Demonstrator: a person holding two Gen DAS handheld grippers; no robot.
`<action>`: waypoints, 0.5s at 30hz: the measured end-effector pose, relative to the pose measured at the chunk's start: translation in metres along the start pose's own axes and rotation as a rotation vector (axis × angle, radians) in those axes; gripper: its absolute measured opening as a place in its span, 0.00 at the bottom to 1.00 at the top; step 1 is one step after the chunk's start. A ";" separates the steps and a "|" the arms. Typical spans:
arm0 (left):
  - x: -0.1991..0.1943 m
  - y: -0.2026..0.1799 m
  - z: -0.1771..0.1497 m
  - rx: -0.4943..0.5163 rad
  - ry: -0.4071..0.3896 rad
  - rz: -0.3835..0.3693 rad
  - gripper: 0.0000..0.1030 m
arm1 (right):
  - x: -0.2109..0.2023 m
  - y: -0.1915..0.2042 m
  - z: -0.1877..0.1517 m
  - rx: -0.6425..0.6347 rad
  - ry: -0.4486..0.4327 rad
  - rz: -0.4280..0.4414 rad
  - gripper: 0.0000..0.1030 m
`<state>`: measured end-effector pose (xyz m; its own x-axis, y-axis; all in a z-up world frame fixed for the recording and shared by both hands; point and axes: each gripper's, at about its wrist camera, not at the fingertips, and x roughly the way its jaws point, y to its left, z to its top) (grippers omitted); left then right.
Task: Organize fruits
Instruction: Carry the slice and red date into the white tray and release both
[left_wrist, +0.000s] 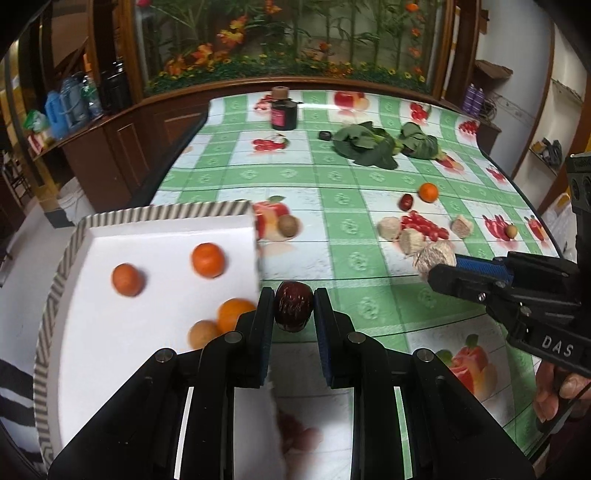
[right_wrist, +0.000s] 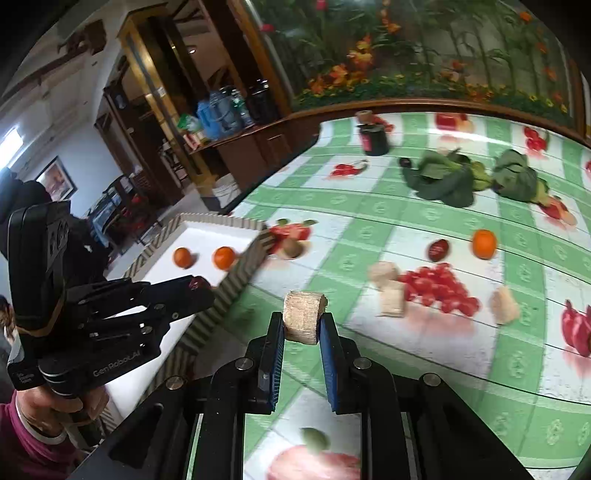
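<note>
My left gripper (left_wrist: 293, 306) is shut on a dark red jujube (left_wrist: 293, 304), held just right of the white tray (left_wrist: 155, 236) with a striped rim. The tray holds three oranges (left_wrist: 208, 259) and a tan round fruit (left_wrist: 202, 333). My right gripper (right_wrist: 302, 321) is shut on a beige cut chunk (right_wrist: 303, 315), held above the tablecloth; it also shows in the left wrist view (left_wrist: 435, 258). On the cloth lie another jujube (right_wrist: 438, 250), an orange (right_wrist: 484, 243), a brown round fruit (right_wrist: 291, 248) by the tray and several beige chunks (right_wrist: 384, 274).
Leafy greens (right_wrist: 450, 181) and a dark jar (right_wrist: 375, 139) stand at the far side of the fruit-print tablecloth (right_wrist: 406, 369). A small tan fruit (left_wrist: 511, 231) lies at the right. A wooden cabinet (left_wrist: 122, 140) runs behind the table's left edge.
</note>
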<state>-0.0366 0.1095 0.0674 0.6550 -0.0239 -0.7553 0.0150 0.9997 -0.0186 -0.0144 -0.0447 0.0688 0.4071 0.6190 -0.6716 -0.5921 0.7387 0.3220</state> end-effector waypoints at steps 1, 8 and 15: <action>-0.001 0.004 -0.001 -0.005 -0.004 0.007 0.20 | 0.003 0.007 0.000 -0.011 0.004 0.008 0.18; -0.010 0.025 -0.010 -0.038 -0.021 0.052 0.20 | 0.014 0.039 0.004 -0.060 0.016 0.043 0.18; -0.015 0.043 -0.016 -0.071 -0.025 0.071 0.20 | 0.026 0.058 0.004 -0.089 0.038 0.058 0.18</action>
<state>-0.0576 0.1529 0.0674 0.6714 0.0478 -0.7396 -0.0851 0.9963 -0.0129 -0.0355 0.0157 0.0724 0.3450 0.6480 -0.6791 -0.6737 0.6747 0.3016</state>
